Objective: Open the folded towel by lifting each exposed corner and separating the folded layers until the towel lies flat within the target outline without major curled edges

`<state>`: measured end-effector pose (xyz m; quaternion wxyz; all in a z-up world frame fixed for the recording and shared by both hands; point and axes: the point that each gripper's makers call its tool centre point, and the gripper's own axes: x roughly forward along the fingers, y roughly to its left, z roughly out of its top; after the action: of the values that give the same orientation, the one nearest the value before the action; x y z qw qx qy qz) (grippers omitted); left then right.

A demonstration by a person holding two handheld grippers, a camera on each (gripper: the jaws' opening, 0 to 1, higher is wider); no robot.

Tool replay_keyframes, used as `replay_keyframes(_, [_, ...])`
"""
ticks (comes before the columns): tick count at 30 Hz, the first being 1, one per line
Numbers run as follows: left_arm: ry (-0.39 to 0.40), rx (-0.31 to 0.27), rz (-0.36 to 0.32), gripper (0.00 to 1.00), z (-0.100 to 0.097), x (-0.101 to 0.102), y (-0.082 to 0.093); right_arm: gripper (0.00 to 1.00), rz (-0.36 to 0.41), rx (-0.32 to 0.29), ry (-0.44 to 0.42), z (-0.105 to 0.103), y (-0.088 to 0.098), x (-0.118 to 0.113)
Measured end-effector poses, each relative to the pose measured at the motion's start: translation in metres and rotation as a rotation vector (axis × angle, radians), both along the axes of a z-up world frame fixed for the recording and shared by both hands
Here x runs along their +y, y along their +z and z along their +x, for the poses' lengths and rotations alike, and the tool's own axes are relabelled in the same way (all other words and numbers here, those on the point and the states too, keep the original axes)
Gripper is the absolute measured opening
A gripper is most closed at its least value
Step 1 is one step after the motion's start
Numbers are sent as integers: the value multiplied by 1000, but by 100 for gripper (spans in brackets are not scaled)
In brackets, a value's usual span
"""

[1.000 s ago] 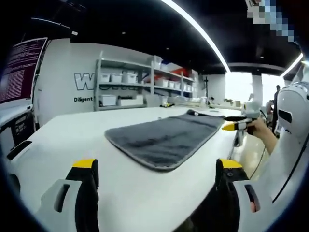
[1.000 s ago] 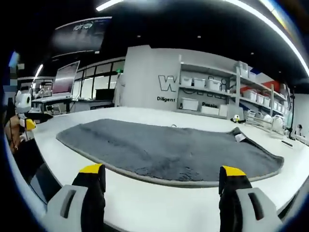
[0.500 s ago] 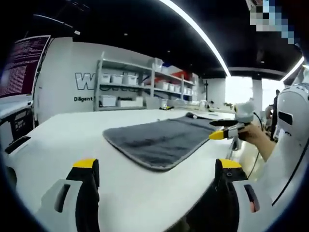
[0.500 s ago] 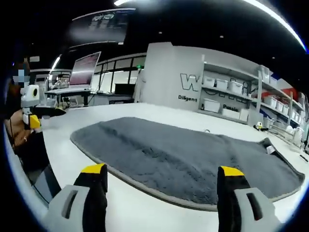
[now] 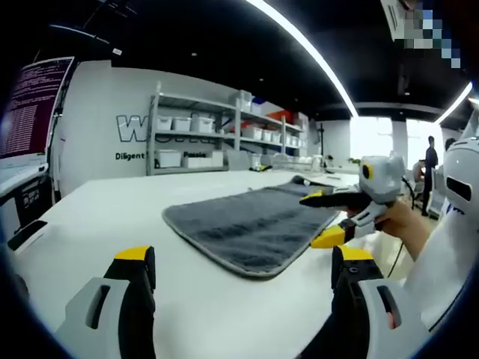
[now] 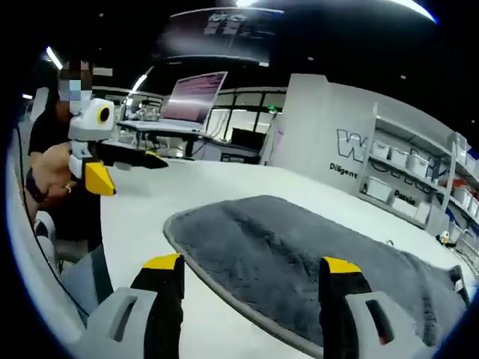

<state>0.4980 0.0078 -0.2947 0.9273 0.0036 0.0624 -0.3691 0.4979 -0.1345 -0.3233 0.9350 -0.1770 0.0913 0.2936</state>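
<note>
One grey towel (image 5: 251, 224) lies spread on the white table (image 5: 112, 217), its long axis running away from the left gripper view toward the far right, where a dark bunched end rises a little near the far edge of the table. In the right gripper view the same towel (image 6: 314, 258) stretches from a rounded near corner at centre out to the right, with a small pale tag at its far right end. It looks flat, with a lighter hem along the near edge; no outline can be made out on the table. Two grippers are in play. The left gripper (image 5: 243, 265) hovers over bare table short of the towel's near edge, its two yellow-tipped jaws wide apart with nothing between them. The right gripper (image 6: 251, 277) sits at the towel's near corner, its jaws likewise spread and holding nothing, the towel's hem running between them. In the left gripper view the right gripper (image 5: 323, 218) comes in from the right beside the towel's right edge, held in a hand (image 5: 393, 221), its jaws parted. In the right gripper view the left gripper (image 6: 123, 170) shows at far left above the table, well apart from the towel. Behind stand one shelf unit (image 5: 198, 138) with white bins and one monitor (image 6: 198, 97).
</note>
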Motion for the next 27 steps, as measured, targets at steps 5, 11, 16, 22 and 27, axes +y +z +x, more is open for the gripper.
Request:
replay_keyframes(5, [18,-2,-17,95,-5,10,2,53,-11,15,123,-6,-2,51])
replay_keyframes(11, [14,7,-3,96,-18,20,0,37,-25,62,194,0,-10,83])
replay_keyframes(16, [32,7,6,96,-25,36,-3,28,-47,132,193,8,-23,90])
replay_keyframes(22, [32,-4,-5,96,-29,51,-1,13,-9,184,179,14,-25,95])
replay_keyframes(27, [28,-10,-16,96,-33,62,-1,7,-23,215,159,23,-26,102])
